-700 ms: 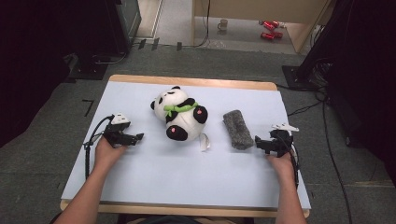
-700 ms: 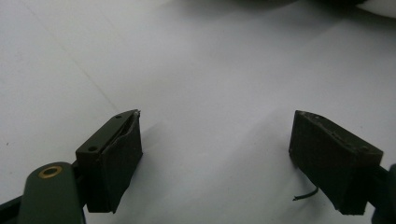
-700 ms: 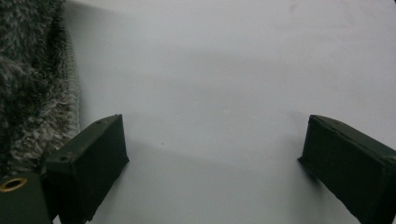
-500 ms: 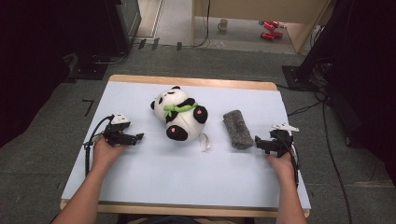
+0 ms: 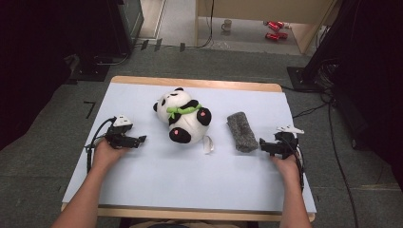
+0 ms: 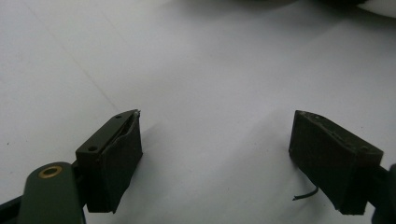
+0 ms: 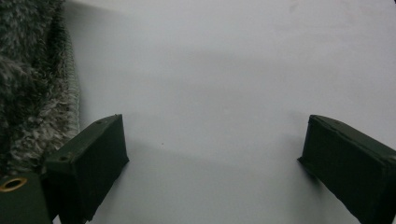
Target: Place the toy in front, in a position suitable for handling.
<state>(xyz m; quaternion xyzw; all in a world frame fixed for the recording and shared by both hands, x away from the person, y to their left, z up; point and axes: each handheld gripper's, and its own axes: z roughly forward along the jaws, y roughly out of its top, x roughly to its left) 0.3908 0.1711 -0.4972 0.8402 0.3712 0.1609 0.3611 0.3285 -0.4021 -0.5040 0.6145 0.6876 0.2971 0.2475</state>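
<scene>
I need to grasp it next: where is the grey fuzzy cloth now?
In the high view, the grey fuzzy cloth lies right of the panda toy, just beside the right claw.

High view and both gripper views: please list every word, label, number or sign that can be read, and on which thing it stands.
None can be read.
White tag beside the panda toy: too small to tell whether it bears print.
Grey fuzzy cloth: no text seen.
</scene>
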